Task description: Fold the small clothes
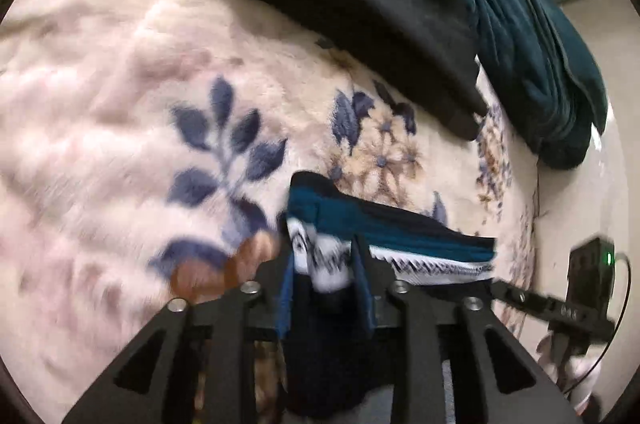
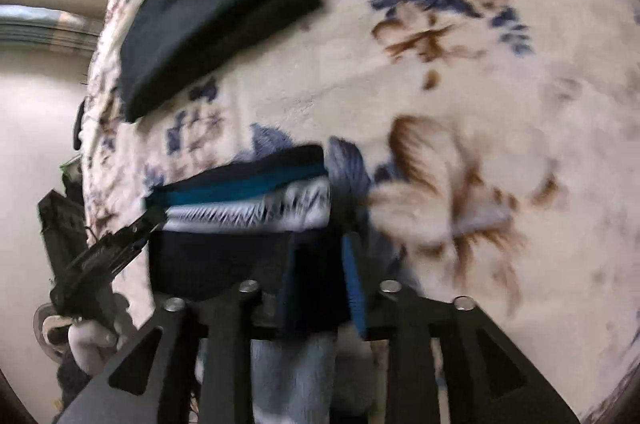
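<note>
Nearest, left gripper (image 1: 326,256): black linkage, blue-padded fingers clamped on one end of a small striped garment (image 1: 384,236) with navy, teal and white patterned bands. Right gripper (image 2: 320,224): same build, fingers pinched on the opposite end of that garment; its tip also shows at the far right of the left wrist view. Garment: stretched between the two grippers, just above a cream floral blanket (image 1: 120,104). Folded black cloth (image 1: 360,4): lying on the blanket farther off. Dark teal fabric (image 1: 532,36): heaped beside the black cloth. Both views blurred.
</note>
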`<action>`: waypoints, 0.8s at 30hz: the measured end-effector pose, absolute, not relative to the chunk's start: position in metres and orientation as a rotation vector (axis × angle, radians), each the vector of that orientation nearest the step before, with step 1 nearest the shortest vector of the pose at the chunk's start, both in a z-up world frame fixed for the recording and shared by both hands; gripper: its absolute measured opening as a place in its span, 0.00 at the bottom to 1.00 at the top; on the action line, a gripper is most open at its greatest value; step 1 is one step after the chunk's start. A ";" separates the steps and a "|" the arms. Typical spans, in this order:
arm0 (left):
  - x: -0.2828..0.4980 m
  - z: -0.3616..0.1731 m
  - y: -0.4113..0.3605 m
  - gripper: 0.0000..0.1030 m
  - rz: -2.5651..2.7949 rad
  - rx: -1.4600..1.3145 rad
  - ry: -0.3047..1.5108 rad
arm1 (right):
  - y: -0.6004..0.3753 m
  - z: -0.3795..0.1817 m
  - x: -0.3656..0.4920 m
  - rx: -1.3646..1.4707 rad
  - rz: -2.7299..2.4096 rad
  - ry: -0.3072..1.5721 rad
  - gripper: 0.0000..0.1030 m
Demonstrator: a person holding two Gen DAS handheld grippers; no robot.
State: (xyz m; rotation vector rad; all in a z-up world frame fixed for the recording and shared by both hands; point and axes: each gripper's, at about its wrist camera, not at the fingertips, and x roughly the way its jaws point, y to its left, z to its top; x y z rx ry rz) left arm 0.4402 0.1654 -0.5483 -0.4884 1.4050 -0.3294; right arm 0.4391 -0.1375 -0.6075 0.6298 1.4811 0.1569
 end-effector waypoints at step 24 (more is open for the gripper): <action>0.272 -0.509 0.167 0.39 -0.296 -0.435 1.516 | -0.138 -0.603 0.279 0.553 0.182 1.737 0.52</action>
